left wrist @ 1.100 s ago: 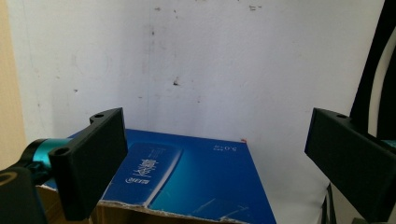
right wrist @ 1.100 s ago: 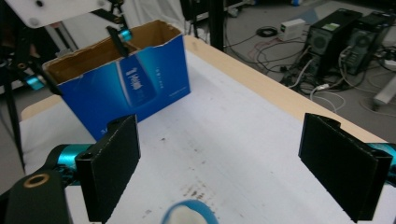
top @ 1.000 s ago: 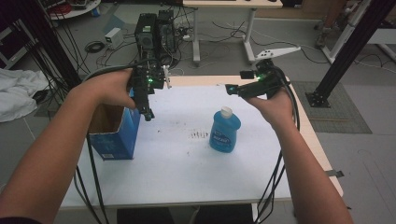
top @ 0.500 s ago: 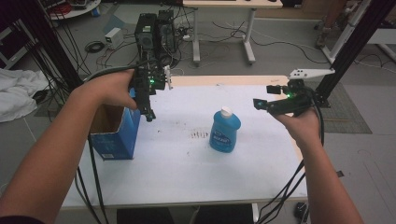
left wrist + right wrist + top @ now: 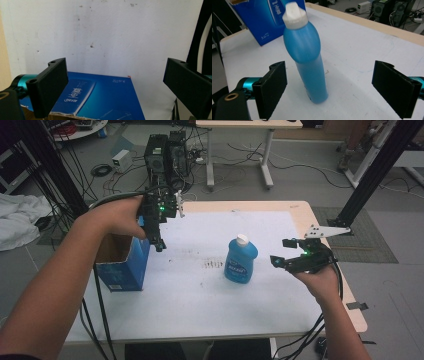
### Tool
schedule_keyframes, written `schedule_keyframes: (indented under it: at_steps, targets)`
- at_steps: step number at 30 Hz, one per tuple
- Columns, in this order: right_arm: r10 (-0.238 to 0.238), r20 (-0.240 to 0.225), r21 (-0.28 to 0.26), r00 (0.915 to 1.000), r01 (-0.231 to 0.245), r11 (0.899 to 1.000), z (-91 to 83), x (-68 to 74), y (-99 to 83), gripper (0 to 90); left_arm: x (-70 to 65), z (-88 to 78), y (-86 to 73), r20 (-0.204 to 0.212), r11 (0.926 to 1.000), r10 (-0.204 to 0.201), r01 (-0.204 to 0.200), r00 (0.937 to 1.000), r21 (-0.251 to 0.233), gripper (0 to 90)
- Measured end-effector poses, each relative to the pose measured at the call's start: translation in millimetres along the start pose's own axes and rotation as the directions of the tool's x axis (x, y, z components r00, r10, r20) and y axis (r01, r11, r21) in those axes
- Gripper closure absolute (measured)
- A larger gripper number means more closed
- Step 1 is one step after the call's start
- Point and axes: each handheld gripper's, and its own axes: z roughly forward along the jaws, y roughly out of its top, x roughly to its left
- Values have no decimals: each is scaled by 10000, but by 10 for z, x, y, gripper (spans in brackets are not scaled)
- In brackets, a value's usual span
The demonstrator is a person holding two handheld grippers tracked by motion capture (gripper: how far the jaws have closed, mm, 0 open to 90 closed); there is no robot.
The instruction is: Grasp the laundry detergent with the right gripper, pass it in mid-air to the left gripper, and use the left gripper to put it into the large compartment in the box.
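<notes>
A blue bottle with a white cap stands upright near the middle of the white table. My right gripper is held low just right of it, open and pointing at it. In the right gripper view the bottle stands ahead between the spread jaws of that gripper, nearer the left one, untouched. An open-topped blue box sits at the table's left edge. My left gripper hovers over its right side, pointing down. In the left gripper view the left gripper is open and holds nothing, with the blue box below.
A dark smudge marks the table left of the bottle. Computer towers and cables lie on the floor beyond the far edge. A black frame post rises at the right. The table's right edge is close behind my right hand.
My right gripper has swung from above and behind the bottle out to the right, then down and nearer, and now faces the bottle. The left gripper has stayed over the box.
</notes>
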Motion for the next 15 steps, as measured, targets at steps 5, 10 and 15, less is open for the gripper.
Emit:
schedule_keyframes:
  at_steps: [5,10,15]
  targets:
    - [-93,-197,179,9998,96,9998,152,37,-105,119,-9,3,8,-31,10000,-21,21,10000,-6,58]
    - [-174,-331,457,9993,189,9988,317,61,-166,119,-14,7,11,-13,10000,9,-9,10000,20,58]
    - [-262,-368,597,9990,284,9978,384,77,-163,119,-7,11,3,-37,10000,-28,28,10000,12,58]
